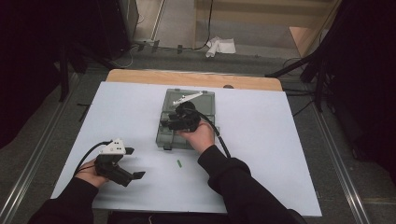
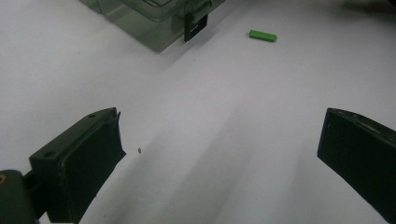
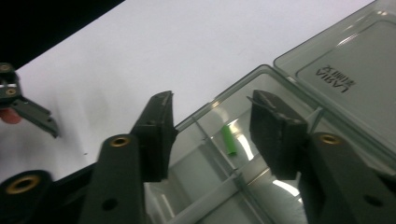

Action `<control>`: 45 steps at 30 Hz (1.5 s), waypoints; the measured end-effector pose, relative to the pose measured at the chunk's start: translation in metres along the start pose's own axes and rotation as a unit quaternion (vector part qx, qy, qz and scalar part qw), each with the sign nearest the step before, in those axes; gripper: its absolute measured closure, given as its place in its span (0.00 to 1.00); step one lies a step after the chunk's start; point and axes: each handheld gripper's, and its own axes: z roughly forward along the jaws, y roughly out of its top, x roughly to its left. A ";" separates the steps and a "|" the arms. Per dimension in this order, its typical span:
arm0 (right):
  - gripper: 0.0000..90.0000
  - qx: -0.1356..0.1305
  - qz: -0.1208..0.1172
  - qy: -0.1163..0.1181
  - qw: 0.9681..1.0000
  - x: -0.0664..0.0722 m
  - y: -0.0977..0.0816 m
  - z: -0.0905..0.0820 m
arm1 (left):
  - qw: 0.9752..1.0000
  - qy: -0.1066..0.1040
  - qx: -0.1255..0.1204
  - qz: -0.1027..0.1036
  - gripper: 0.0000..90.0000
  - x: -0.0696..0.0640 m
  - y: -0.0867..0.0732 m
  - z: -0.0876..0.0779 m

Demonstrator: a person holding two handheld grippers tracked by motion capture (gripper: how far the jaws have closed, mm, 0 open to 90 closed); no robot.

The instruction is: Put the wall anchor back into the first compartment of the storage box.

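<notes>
A smoky clear plastic compartment box lies open at the middle of the white table. My right gripper hangs over its near left part. In the right gripper view its jaws stand open above a compartment in which a small green piece lies, untouched; the lid is folded back. A second green piece lies on the table in front of the box, also seen as the green piece in the left gripper view. My left gripper rests low at the near left, open and empty.
The box's corner and black latch lie ahead of the left gripper. The white table sheet stretches wide to the right. A wooden edge runs along the back. Dark stands and cables flank the table.
</notes>
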 end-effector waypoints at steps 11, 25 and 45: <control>0.45 -0.005 -0.005 0.030 1.000 0.010 -0.007 -0.021 | 1.000 -0.008 -0.010 -0.007 0.00 0.003 -0.002 -0.003; 0.39 -0.010 -0.033 0.050 0.998 0.023 -0.020 -0.039 | 1.000 -0.008 -0.016 -0.007 0.00 0.004 -0.003 -0.006; 0.37 -0.012 -0.042 0.064 0.997 0.029 -0.043 -0.065 | 1.000 -0.016 -0.010 0.005 0.00 0.005 0.003 0.000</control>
